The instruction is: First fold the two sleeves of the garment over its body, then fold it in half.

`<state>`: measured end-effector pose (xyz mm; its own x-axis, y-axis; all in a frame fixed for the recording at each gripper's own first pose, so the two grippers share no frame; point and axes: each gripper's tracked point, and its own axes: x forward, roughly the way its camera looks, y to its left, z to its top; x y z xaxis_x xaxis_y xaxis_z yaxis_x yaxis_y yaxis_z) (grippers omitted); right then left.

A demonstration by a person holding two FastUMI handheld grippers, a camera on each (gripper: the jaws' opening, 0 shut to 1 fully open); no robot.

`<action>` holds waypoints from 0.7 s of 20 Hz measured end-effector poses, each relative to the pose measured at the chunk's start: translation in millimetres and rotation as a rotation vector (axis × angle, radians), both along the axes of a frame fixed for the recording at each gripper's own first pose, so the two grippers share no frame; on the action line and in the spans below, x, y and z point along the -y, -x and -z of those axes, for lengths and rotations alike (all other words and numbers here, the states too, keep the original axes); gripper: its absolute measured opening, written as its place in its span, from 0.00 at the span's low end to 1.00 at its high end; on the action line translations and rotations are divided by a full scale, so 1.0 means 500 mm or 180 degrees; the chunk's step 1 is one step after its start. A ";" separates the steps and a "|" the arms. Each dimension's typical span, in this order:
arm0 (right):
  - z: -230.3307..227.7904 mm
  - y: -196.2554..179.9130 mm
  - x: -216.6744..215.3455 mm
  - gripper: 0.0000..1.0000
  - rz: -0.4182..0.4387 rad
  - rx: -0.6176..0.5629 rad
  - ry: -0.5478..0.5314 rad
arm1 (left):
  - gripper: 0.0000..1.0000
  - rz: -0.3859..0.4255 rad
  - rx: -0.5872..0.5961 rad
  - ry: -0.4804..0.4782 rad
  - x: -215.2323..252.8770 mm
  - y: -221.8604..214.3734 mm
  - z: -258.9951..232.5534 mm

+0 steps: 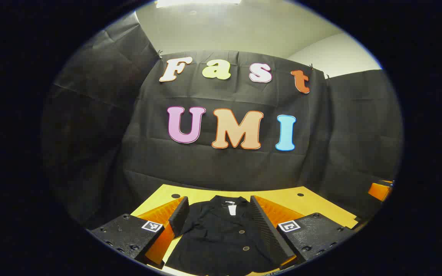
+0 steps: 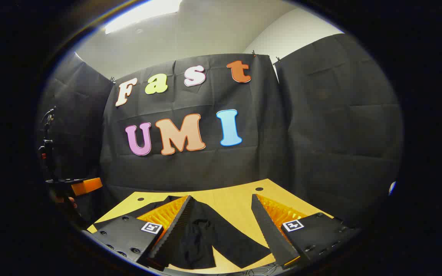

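Left gripper view: my left gripper (image 1: 221,230) hung spread above the black garment (image 1: 221,237), flat on the yellow table (image 1: 320,203) at 6 o'clock. Right gripper (image 2: 221,234) likewise spread, over what was probably a sleeve (image 2: 232,237).

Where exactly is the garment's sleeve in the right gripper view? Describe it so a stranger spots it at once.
Start at the yellow table below the black cloth wall. On it lies a black garment, and its sleeve runs as a long flat strip diagonally toward the near edge, between the right gripper fingers. It is the one narrow band angled away from the bulkier body.

black buttoned garment (image 1: 221,237), flat on table
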<state>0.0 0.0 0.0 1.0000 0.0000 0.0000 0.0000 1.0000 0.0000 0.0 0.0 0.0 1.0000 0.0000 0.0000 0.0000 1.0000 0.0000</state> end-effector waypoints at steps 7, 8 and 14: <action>0.006 -0.005 -0.015 0.97 -0.0004 -0.0040 0.0059 | 0.92 0.0006 -0.0035 0.0037 -0.004 -0.009 0.013; 0.009 -0.004 -0.014 0.95 0.0008 -0.0046 0.0056 | 0.93 0.0002 -0.0042 0.0036 -0.005 -0.008 0.016; 0.011 -0.007 -0.014 0.97 0.0046 -0.0057 0.0042 | 0.92 0.0017 -0.0117 0.0076 -0.014 -0.004 0.040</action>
